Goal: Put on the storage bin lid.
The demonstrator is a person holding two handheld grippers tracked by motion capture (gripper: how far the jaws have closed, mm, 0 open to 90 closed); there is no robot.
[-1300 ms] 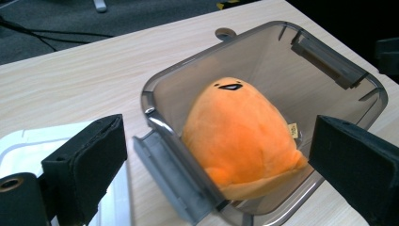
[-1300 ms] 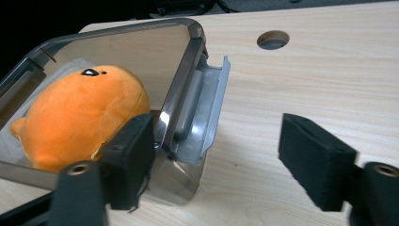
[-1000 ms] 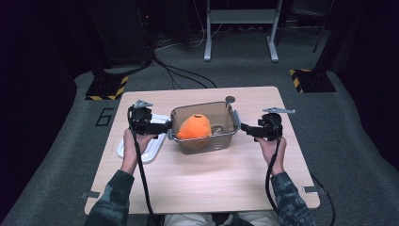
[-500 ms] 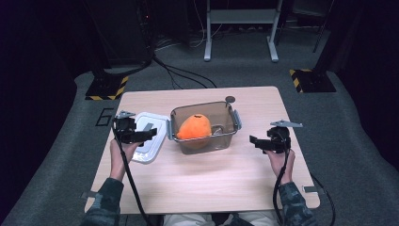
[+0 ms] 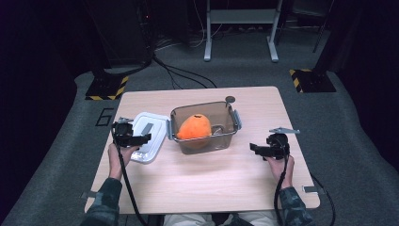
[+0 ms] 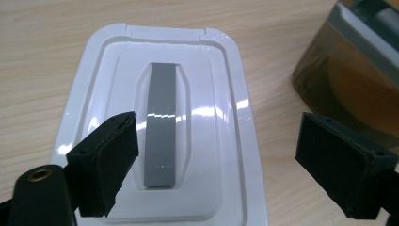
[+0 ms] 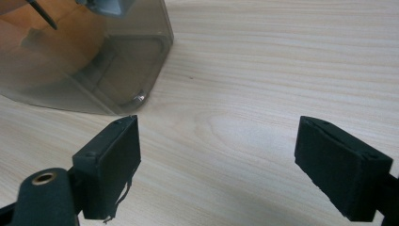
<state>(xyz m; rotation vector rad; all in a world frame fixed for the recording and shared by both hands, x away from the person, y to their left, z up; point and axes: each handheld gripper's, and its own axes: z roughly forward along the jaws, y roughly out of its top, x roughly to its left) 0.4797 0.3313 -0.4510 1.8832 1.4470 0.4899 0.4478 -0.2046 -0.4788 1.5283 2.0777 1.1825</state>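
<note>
Over the white lid (image 6: 160, 136) at 9 o'clock, our left gripper (image 5: 136, 139) has just been closing, nothing clamped yet; right gripper (image 5: 259, 149) at 3 o'clock of the tub (image 5: 234, 136), released, w/ 2 jaws apart.

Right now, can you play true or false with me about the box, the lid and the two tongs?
1. The white lid lies flat on the table, to the left of the box as the high view shows it. True.
2. The orange thing sits on top of the lid. False: it is inside the clear box.
3. The left tongs hover above the lid with nothing pinched between them. True; they have just been closing a little.
4. The right tongs are squeezing the box. False: they are open over bare wood, beside the box.
5. The lid has a grey strip down its middle. True.
</note>
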